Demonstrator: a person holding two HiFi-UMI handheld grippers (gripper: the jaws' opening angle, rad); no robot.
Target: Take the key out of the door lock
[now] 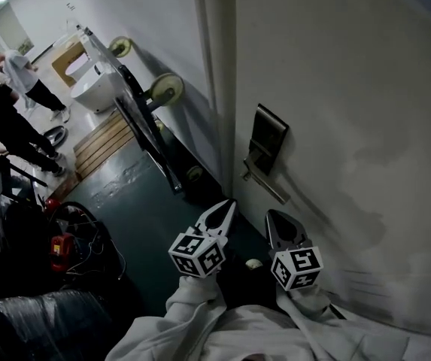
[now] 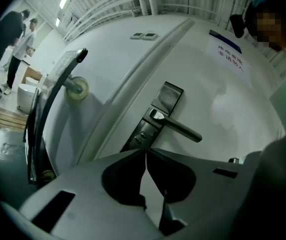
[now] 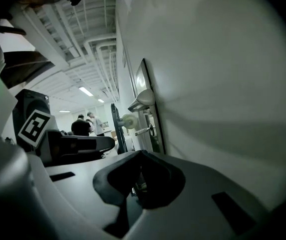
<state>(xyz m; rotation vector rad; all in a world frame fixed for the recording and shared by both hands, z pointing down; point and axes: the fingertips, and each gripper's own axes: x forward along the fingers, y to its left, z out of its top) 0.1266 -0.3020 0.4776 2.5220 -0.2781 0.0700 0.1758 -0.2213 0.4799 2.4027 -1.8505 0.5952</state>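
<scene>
1. White door [image 1: 350,89]: carries a dark metal lock plate [image 1: 269,135] near its edge. A lever handle [image 1: 266,180] runs from the plate across the door face.
2. Key [image 3: 143,130]: seated in the lock, just below the lever handle. In the right gripper view it projects outward from the plate. Neither tool touches it.
3. Left hand-held gripper [image 1: 230,204]: clenched, jaw tips meeting, empty. It is held near the lock plate and aimed at the plate's lower part, apart from the door.
4. Right hand-held gripper [image 1: 272,213]: clenched, jaw tips together. It sits just beside the left one, close to the door face and below the lever handle, apart from the key.
5. Marker cubes: one on each tool, facing the head view; white sleeves [image 1: 200,329] show behind them.
6. Surroundings: a dark green floor [image 1: 147,209]; a wheeled cart frame [image 1: 144,119] leaning at the wall left of the door; several persons [image 1: 4,104] standing well apart at the far left.
</scene>
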